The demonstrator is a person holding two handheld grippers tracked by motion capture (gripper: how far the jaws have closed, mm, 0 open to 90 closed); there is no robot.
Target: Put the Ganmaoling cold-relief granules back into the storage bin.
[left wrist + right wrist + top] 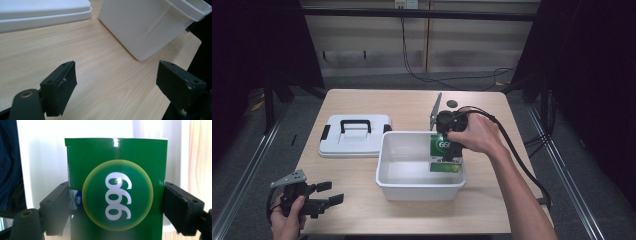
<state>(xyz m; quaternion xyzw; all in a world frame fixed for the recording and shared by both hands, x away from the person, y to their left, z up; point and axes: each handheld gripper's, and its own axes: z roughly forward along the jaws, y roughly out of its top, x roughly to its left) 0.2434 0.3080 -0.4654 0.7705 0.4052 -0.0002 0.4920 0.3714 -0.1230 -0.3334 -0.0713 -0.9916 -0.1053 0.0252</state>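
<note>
A green box marked 999 (443, 150) (116, 192) stands inside the white open tub (388, 176) at its right end. My right gripper (447, 146) (116, 207) is shut on the green box, its jaws pressed against both sides. The tub's white lid (354, 135) with a black handle lies flat on the table to the tub's left. My left gripper (329, 192) (116, 85) is held near the table's front left corner, open, with nothing between its jaws. In the left gripper view the tub's outer wall (142, 27) and the lid's edge (45, 15) lie ahead.
The light wooden table (362, 200) has bare wood in front of the tub. A small dark round spot (452, 104) sits near the far edge. Cables trail over the floor behind the table, and dark frames stand at both sides.
</note>
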